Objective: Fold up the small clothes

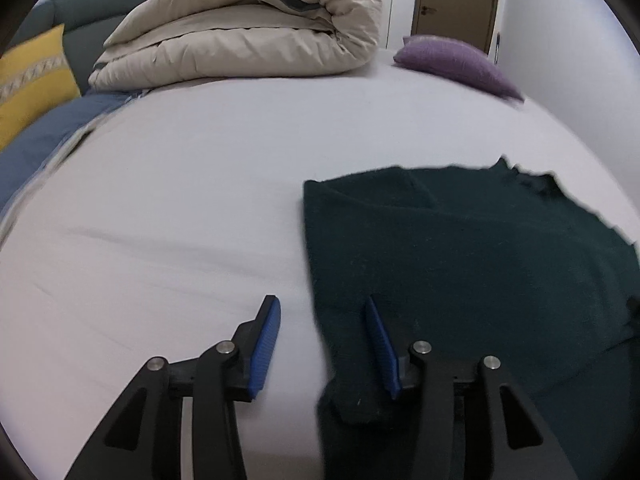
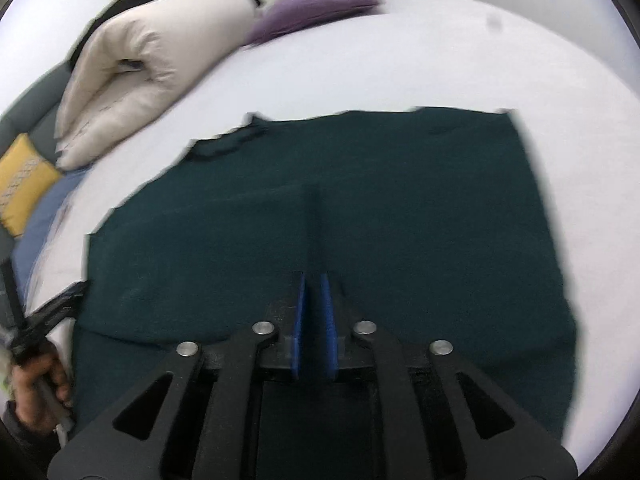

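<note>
A dark green knitted garment [image 1: 472, 264] lies flat on the white bed sheet [image 1: 180, 200], partly folded. My left gripper [image 1: 322, 308] is open and empty, straddling the garment's left edge near its near corner. In the right wrist view the garment [image 2: 400, 200] fills the middle. My right gripper [image 2: 313, 280] hovers over the garment's near part with its blue pads a narrow gap apart; a fold ridge runs away from the tips, but blur hides whether cloth is pinched. The left gripper [image 2: 60, 304] shows at the left edge, held by a hand.
A rolled beige duvet [image 1: 248, 36] lies at the bed's far side, a purple cushion [image 1: 456, 60] at far right, a yellow cushion [image 1: 32, 80] and blue cloth [image 1: 48, 136] at left. A door [image 1: 456, 0] stands beyond.
</note>
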Motion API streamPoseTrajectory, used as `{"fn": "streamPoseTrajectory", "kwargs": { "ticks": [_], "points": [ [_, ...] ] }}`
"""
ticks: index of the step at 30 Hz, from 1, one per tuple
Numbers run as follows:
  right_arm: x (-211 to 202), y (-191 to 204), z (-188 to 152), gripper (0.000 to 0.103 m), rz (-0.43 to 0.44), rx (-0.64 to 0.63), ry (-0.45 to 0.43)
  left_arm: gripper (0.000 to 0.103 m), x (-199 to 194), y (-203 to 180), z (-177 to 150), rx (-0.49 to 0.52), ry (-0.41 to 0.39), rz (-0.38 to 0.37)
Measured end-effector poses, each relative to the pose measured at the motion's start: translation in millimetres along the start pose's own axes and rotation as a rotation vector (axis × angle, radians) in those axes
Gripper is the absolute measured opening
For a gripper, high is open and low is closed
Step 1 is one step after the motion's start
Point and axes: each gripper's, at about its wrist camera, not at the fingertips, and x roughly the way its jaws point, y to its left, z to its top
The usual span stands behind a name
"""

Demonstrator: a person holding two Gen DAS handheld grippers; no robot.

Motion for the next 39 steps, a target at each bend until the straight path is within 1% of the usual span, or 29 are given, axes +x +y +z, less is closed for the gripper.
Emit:
{"fn": "streamPoseTrajectory", "kwargs": {
  "ticks": [2, 3, 4, 5, 6, 7, 9, 12, 13, 15, 17, 19, 23, 27, 28, 29, 31, 34, 35, 36, 37, 39],
  "points": [
    [-23, -14, -9, 0.015, 0.032, 0.045, -0.014, 0.049, -22, 12, -5, -0.028, -0.018, -0.017],
    [-39, -20, -16, 0.024, 0.045, 0.055, -0.034, 0.049, -33, 17, -10, -0.031, -0.026, -0.023],
    [-53, -25, -23, 0.036, 0.053, 0.060, -0.052, 0.050, -44, 23, -14, -0.033, -0.032, -0.026],
    [-69, -34, -31, 0.043, 0.061, 0.069, -0.073, 0.051, -57, 31, -23, -0.029, -0.026, -0.035],
    [-86, -46, -42, 0.057, 0.072, 0.083, -0.093, 0.051, -63, 35, -28, -0.027, -0.015, -0.041],
    [-102, -54, -54, 0.064, 0.085, 0.096, -0.114, 0.051, -72, 42, -38, -0.031, 0.001, -0.048],
    [-130, -67, -76, 0.065, 0.103, 0.112, -0.142, 0.052, -90, 56, -57, -0.068, 0.027, -0.090],
    [-161, -86, -114, 0.065, 0.118, 0.142, -0.120, 0.065, -113, 67, -97, -0.129, 0.093, -0.175],
    [-167, -93, -126, 0.065, 0.126, 0.158, -0.108, 0.067, -117, 67, -108, -0.132, 0.116, -0.192],
    [-179, -104, -148, 0.065, 0.131, 0.177, -0.080, 0.067, -124, 65, -134, -0.128, 0.160, -0.214],
    [-193, -114, -172, 0.065, 0.119, 0.187, -0.068, 0.068, -136, 60, -153, -0.099, 0.171, -0.229],
    [-198, -122, -190, 0.065, 0.134, 0.212, -0.048, 0.068, -146, 56, -165, -0.087, 0.186, -0.249],
    [-213, -141, -217, 0.065, 0.148, 0.242, -0.022, 0.068, -158, 52, -180, -0.078, 0.226, -0.325],
    [-227, -160, -241, 0.065, 0.169, 0.249, 0.017, 0.065, -162, 55, -190, -0.083, 0.265, -0.395],
    [-228, -164, -244, 0.065, 0.180, 0.251, 0.028, 0.061, -164, 57, -191, -0.081, 0.277, -0.412],
    [-230, -170, -249, 0.065, 0.197, 0.256, 0.041, 0.059, -164, 58, -193, -0.079, 0.293, -0.429],
    [-231, -179, -256, 0.065, 0.237, 0.271, 0.066, 0.057, -164, 59, -197, -0.077, 0.335, -0.480],
    [-236, -190, -266, 0.065, 0.275, 0.289, 0.099, 0.052, -166, 64, -204, -0.072, 0.375, -0.511],
    [-236, -192, -267, 0.065, 0.281, 0.290, 0.109, 0.052, -165, 68, -206, -0.091, 0.388, -0.530],
    [-236, -194, -269, 0.065, 0.290, 0.294, 0.123, 0.050, -164, 73, -207, -0.119, 0.400, -0.551],
    [-234, -194, -267, 0.065, 0.294, 0.297, 0.134, 0.045, -163, 76, -209, -0.139, 0.408, -0.561],
    [-233, -196, -268, 0.065, 0.298, 0.301, 0.157, 0.038, -161, 80, -210, -0.155, 0.417, -0.561]
  ]
}}
